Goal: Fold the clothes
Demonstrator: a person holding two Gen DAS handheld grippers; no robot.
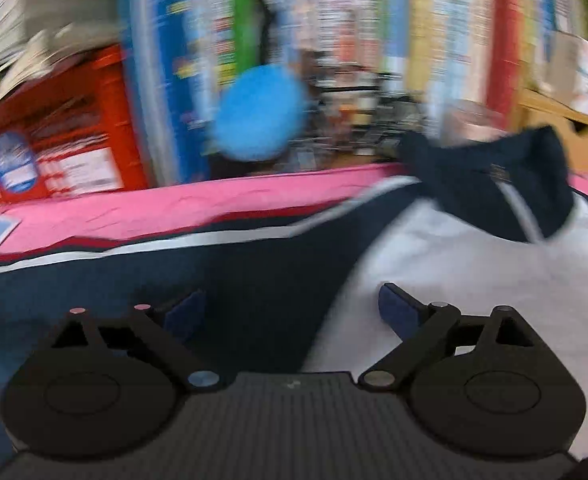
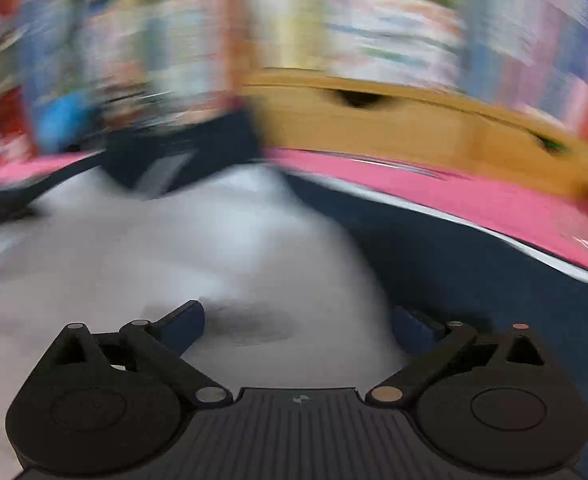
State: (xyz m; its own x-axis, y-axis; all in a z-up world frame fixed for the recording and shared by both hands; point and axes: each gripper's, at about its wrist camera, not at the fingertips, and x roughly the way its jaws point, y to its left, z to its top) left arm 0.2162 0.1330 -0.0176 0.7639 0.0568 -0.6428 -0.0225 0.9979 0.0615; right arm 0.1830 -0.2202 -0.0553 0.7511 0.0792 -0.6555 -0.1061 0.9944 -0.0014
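left gripper [image 1: 291, 310]: jaws spread, empty, over jacket [image 1: 454, 264] | right gripper [image 2: 298, 328]: jaws spread, empty | jacket: white and navy, flat on pink table [image 1: 173, 208], collar [image 1: 490, 184] far side | behind: red crate [image 1: 61, 136], blue round thing [image 1: 259, 114], wooden drawers [image 2: 394, 120], blurred
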